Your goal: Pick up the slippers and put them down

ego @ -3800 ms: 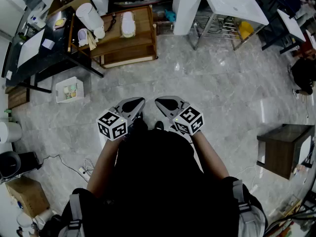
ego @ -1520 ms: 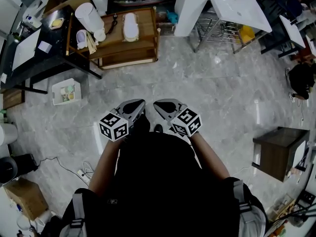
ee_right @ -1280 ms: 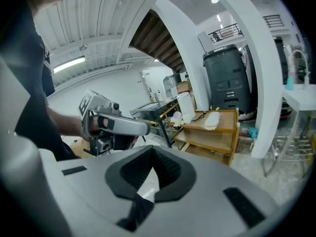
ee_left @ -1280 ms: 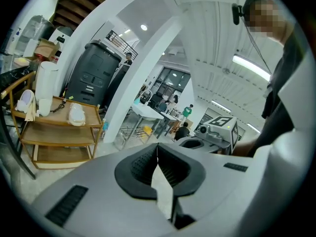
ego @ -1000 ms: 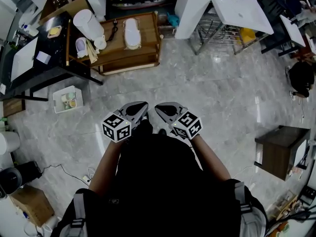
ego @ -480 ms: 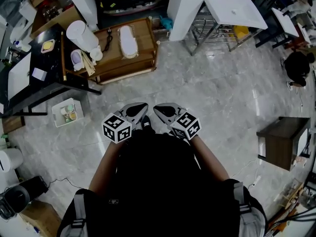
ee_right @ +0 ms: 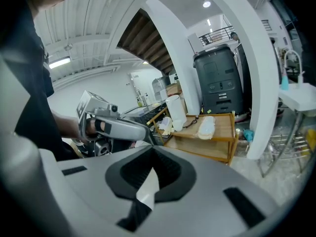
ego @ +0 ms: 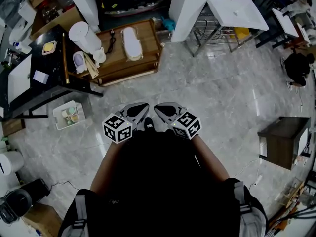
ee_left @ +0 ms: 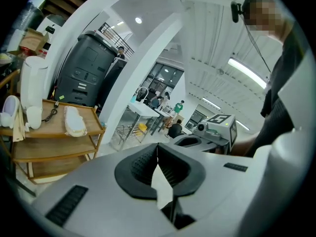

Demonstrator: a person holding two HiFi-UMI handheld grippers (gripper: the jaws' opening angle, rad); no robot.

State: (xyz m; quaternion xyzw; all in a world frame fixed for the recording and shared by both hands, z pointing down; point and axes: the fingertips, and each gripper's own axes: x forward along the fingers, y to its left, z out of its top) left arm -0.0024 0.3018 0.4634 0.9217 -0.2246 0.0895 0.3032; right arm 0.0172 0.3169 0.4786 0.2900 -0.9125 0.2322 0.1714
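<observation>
Holding both tools close to the body: left gripper (ego: 142,106) & right gripper (ego: 158,107) side by side, tips near each other, over the grey floor (ego: 212,98). L jaws pressed fully together, nothing btwn them. R jaws the same, closed & empty. Pale slippers (ego: 132,37) lie on the top of the wooden shelf (ego: 151,46), up ahead, well apart from both grippers. White jug (ego: 82,35) stands at the shelf's left end, next to a black table (ego: 30,80).
</observation>
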